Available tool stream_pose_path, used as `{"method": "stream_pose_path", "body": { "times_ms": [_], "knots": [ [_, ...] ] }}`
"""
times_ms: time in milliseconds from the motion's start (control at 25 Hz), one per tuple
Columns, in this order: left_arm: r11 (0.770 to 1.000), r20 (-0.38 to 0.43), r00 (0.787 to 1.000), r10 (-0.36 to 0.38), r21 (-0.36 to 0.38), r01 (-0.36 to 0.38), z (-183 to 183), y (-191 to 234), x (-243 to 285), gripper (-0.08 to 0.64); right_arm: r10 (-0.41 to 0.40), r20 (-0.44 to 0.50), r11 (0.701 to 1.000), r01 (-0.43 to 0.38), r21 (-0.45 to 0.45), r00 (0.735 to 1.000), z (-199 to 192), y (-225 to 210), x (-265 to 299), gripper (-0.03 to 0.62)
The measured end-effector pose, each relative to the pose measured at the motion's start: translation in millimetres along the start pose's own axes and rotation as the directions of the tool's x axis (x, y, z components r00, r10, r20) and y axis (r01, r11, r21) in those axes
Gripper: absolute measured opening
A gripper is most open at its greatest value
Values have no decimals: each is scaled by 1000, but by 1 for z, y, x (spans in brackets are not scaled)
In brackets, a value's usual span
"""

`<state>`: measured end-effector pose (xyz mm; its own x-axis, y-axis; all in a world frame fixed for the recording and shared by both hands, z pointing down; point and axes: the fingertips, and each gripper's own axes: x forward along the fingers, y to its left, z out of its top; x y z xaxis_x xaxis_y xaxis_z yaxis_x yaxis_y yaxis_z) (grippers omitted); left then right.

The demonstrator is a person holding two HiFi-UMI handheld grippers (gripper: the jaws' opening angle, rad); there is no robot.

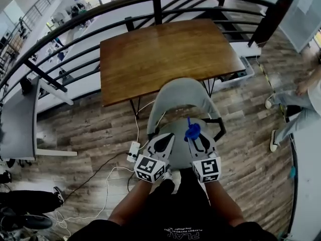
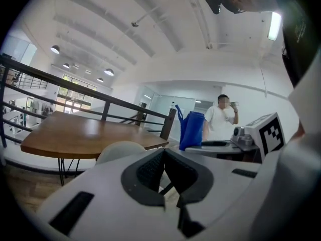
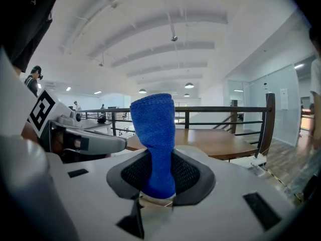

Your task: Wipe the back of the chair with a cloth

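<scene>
A grey chair (image 1: 181, 97) stands at the near edge of a wooden table (image 1: 165, 54), its curved back (image 1: 180, 92) facing the table. My right gripper (image 1: 193, 134) hovers over the seat, shut on a blue cloth (image 1: 192, 130) that sticks up between the jaws; the cloth (image 3: 154, 139) fills the middle of the right gripper view. My left gripper (image 1: 161, 143) is beside it over the seat, jaws shut with nothing between them. In the left gripper view the chair back (image 2: 120, 149) shows just past the left gripper (image 2: 163, 157), and the blue cloth (image 2: 190, 129) stands to the right.
A black metal railing (image 1: 100, 14) curves behind the table. White cables and a power strip (image 1: 133, 151) lie on the wood floor left of the chair. A grey desk (image 1: 17, 119) stands at the left. A person (image 1: 296, 104) sits at the right edge.
</scene>
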<state>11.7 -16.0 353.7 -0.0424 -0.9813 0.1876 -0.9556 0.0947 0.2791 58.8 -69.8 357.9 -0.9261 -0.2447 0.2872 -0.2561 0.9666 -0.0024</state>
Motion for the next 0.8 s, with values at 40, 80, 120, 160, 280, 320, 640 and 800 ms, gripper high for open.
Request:
{"method": "stream_pose_path", "body": {
  "times_ms": [40, 80, 120, 160, 280, 320, 640, 800],
  "knots": [
    [1000, -8, 1000, 10, -3, -10, -2, 7, 4, 6, 2, 8, 1000, -3, 7, 1000, 0, -1, 8, 110],
    [1000, -13, 1000, 21, -2, -21, -3, 13, 9, 6, 7, 16, 1000, -7, 10, 1000, 0, -2, 17, 110],
    [999, -14, 999, 33, 2, -33, -3, 20, 13, 6, 15, 20, 1000, -15, 7, 1000, 1, -3, 26, 110],
    [999, -13, 999, 46, 7, -46, -2, 26, 18, 6, 28, 21, 1000, -28, 2, 999, 1, -3, 35, 110],
    [997, -7, 997, 79, 18, -79, 2, 44, 30, 6, 67, 18, 998, -67, -10, 998, 1, -6, 61, 110],
    [996, -7, 996, 87, 19, -87, 3, 49, 35, 6, 76, 15, 997, -76, -16, 997, 0, -8, 68, 110],
    [982, -7, 982, 190, 22, -189, -11, 103, 66, 6, 113, -14, 993, -113, -24, 994, -21, -25, 131, 110],
    [968, -3, 968, 249, 3, -249, -20, 134, 77, 6, 137, -40, 990, -138, -19, 990, -38, -26, 164, 110]
  ]
}}
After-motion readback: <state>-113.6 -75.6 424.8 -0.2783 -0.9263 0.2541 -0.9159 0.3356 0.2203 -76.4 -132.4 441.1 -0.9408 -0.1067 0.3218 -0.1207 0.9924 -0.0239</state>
